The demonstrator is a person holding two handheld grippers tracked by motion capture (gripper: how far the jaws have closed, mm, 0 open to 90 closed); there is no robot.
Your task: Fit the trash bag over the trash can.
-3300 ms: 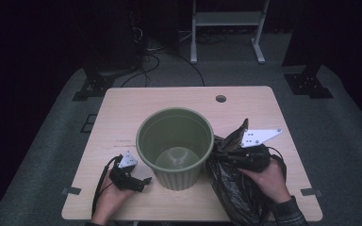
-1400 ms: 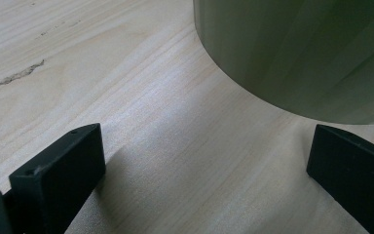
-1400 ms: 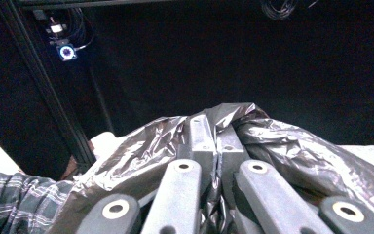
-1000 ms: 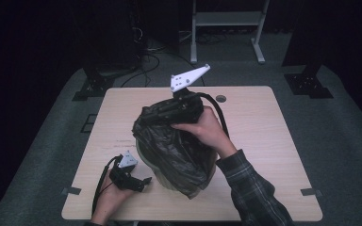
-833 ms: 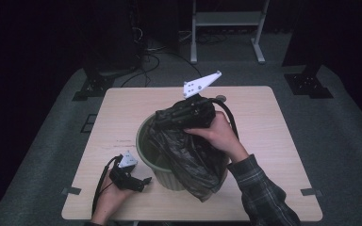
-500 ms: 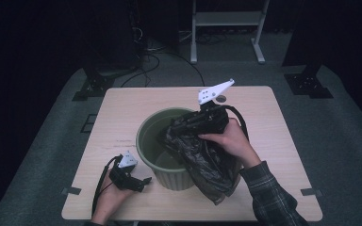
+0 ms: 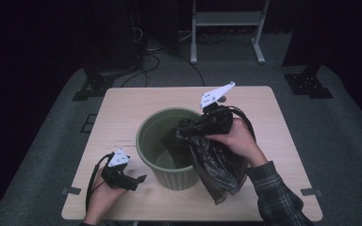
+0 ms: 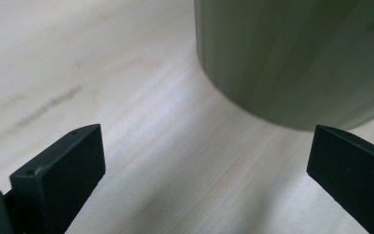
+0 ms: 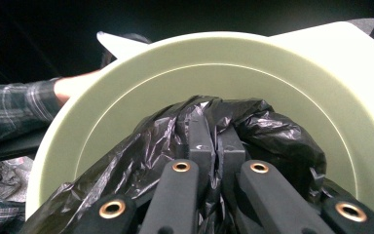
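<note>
A round, ribbed, dull-green plastic bin (image 7: 172,149) standing upright near the middle of a pale wooden table (image 7: 122,108). A crinkly black plastic bag (image 7: 212,155) draped over the bin's right rim, one bunched end poking inside, the rest hanging down the outer wall on the right, almost to the table top.

Right gripper (image 7: 194,129) up over the bin's right rim, reaching in toward the middle, clenched tight on a pinch of the black bag. White three-cornered plate (image 7: 217,94) sticking up behind it. Right hand (image 7: 235,139) wrapped around the gripper body, checked sleeve (image 7: 278,197) running down to the bottom edge.

In the right gripper view: two black jaws pressed together, a thin fold of shiny bag squeezed between them (image 9: 216,153), more bag (image 9: 263,129) puffed up all around. Pale round rim of the bin (image 9: 214,44) curving behind, bin opening just under the jaws.

Left gripper (image 7: 139,180) low on the table at the near left, just beside the bin's base, not touching it. Left hand (image 7: 104,193) holding it from below. In the left gripper view: jaws spread wide apart, nothing between them but bare table (image 8: 175,161), the green ribbed wall of the bin (image 8: 297,53) close ahead, toward the right.

Dark grey floor (image 7: 52,155) all around the table, black cables (image 7: 169,54) and a metal stand (image 7: 226,28) at the far side.
</note>
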